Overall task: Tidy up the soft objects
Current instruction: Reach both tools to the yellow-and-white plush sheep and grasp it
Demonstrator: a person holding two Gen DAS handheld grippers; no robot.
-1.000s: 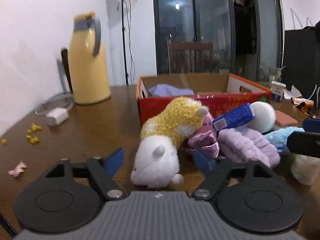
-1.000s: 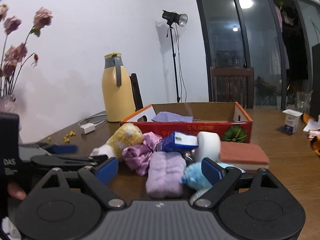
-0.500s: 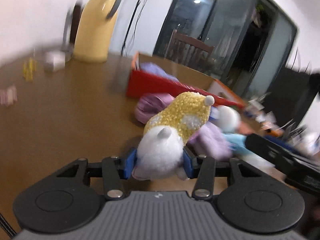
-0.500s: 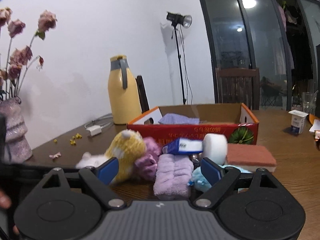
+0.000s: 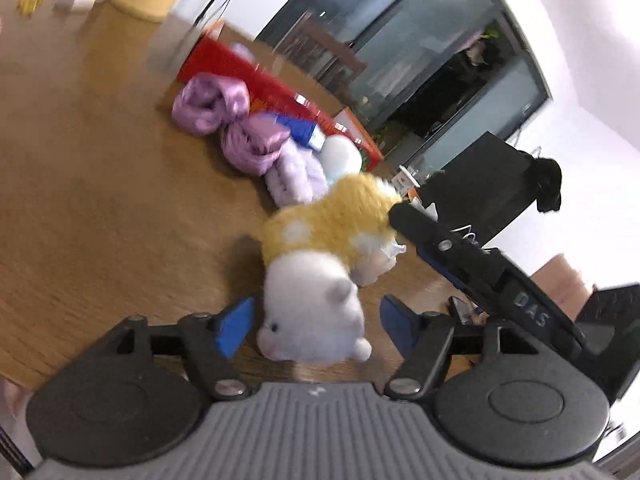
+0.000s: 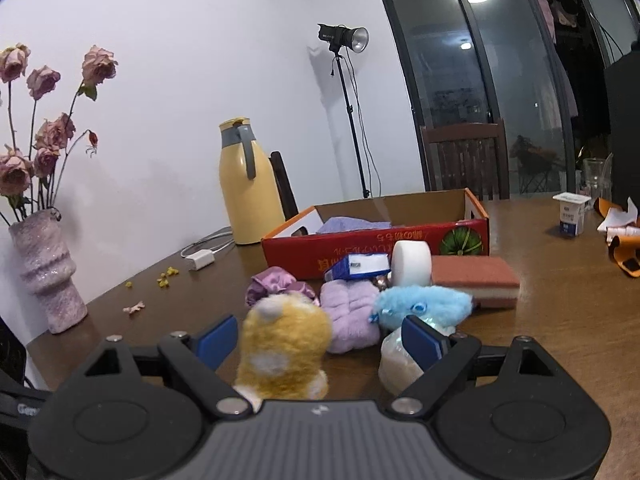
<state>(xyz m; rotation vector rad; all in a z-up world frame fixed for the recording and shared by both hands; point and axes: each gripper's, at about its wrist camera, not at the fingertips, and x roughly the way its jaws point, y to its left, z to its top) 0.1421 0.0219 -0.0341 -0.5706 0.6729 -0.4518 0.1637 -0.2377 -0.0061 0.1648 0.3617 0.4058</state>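
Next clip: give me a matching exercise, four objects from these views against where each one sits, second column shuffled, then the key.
Things:
1. yellow-and-white plush
2. lavender cloth
3. yellow thermos jug
4. blue fuzzy toy

Places:
A. inside the red cardboard box
B. against the wall, left of the box
C. between the fingers of the right hand-held gripper, pads not touching it
D. on the table, just in front of the rust-coloured sponge

Pairs: 1-C, 2-A, 3-B, 4-D

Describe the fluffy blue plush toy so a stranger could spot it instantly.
Start at the red cardboard box on the wooden table; soft things are piled in front of it. The fluffy blue plush toy lies beside a lilac folded towel, before a brown sponge block. It is the only sky-blue, shaggy item there.
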